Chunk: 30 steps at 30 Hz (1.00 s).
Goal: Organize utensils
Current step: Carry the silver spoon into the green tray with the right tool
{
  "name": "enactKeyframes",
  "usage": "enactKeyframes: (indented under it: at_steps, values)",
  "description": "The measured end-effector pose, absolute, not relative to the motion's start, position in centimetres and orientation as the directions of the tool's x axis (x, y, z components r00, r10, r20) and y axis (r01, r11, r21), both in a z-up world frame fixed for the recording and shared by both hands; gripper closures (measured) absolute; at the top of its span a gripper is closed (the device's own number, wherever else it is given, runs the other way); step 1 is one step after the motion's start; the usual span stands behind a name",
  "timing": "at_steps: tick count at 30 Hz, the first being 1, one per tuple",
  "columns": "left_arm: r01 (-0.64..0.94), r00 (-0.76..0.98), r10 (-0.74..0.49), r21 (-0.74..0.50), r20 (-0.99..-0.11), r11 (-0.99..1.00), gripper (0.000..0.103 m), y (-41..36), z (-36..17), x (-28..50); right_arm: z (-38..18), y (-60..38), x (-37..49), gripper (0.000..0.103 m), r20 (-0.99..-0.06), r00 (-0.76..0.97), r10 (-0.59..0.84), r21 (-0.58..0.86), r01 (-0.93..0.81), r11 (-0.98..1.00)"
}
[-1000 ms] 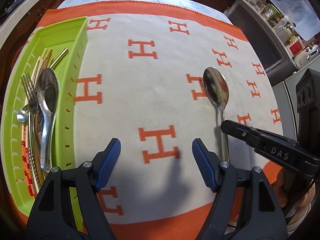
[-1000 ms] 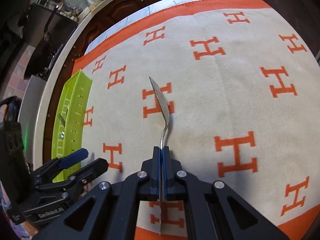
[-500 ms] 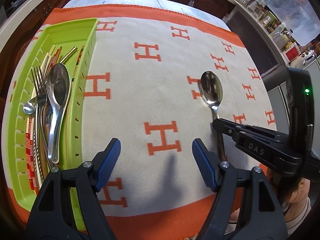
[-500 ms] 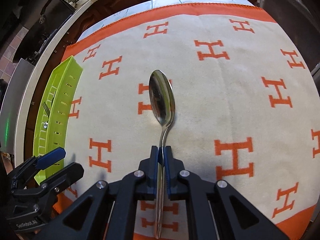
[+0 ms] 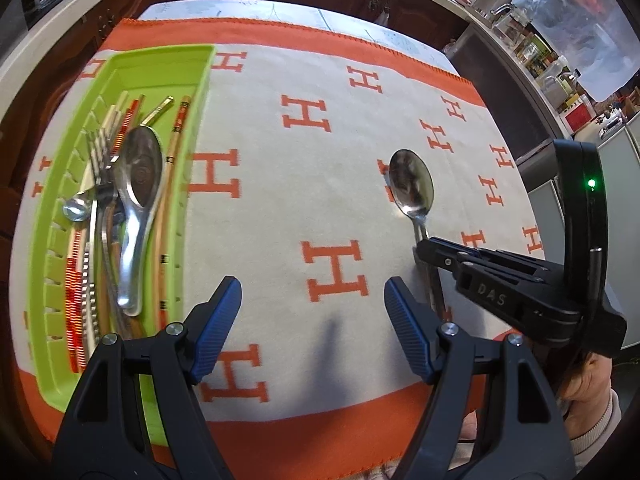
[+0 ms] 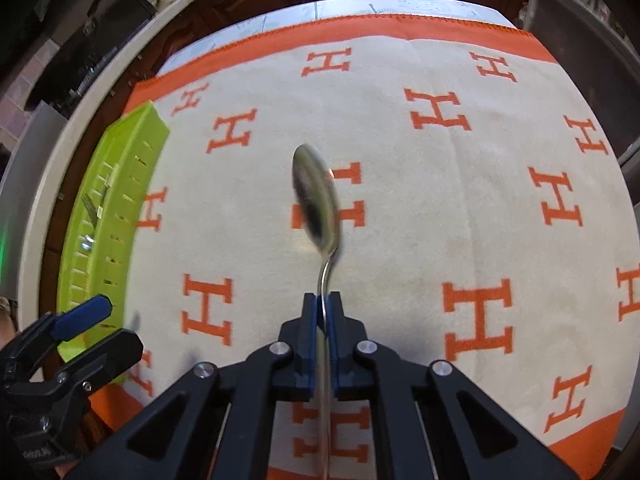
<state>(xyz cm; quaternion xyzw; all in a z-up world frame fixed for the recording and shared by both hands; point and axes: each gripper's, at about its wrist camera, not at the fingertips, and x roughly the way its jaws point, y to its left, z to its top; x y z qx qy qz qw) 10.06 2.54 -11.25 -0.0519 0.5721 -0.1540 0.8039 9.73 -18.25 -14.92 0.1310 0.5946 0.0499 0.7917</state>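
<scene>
A steel spoon is clamped by its handle in my right gripper, bowl pointing away over the cloth. In the left wrist view the same spoon shows at the right, with the right gripper shut on its handle. My left gripper is open and empty above the cloth, just right of the lime green utensil tray. The tray holds forks, a large spoon, a small spoon and chopsticks.
A cream cloth with orange H marks and an orange border covers the round table. Dark cabinets and a cluttered counter stand behind. A hand shows at the lower right.
Both cameras have risen and pulled back. The spoon, still held in the right gripper, has lifted off the cloth and rolled, its bowl turning between edge-on and face-on.
</scene>
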Motion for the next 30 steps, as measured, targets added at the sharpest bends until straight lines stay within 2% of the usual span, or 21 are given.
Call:
enactKeyframes:
  at_steps: [6,10,16,22,26,30]
  values:
    - [0.156,0.343,-0.289,-0.250,-0.894,0.956,0.031,5.4,-9.5,9.9,-13.6,-18.3,9.8,0.101,-0.905,0.293,0.310,0.349,0.090,0.933]
    - [0.129,0.367,-0.266,-0.235,-0.891,0.963,0.031,7.6,-8.6,10.0,-11.3,-17.1,9.9,0.101,-0.859,0.291,0.422,0.460,0.074,0.885]
    - [0.056,0.427,-0.140,-0.128,-0.893,0.990,0.031,12.3,-6.9,10.7,-6.9,-12.1,11.8,0.101,-0.787,0.309,0.534,0.558,-0.014,0.830]
    - [0.009,0.437,-0.073,-0.076,-0.896,0.997,0.031,16.0,-6.3,11.4,-6.7,-5.9,14.7,0.101,-0.786,0.286,0.548,0.561,-0.045,0.827]
    - [-0.014,0.435,-0.033,-0.043,-0.900,0.999,0.023,17.7,-6.7,11.6,-8.8,-2.7,16.4,0.101,-0.807,0.252,0.534,0.547,-0.021,0.837]
    - [-0.025,0.423,-0.020,-0.034,-0.906,0.999,0.021,18.6,-7.6,11.6,-10.7,-1.8,17.5,0.101,-0.835,0.243,0.494,0.516,0.036,0.856]
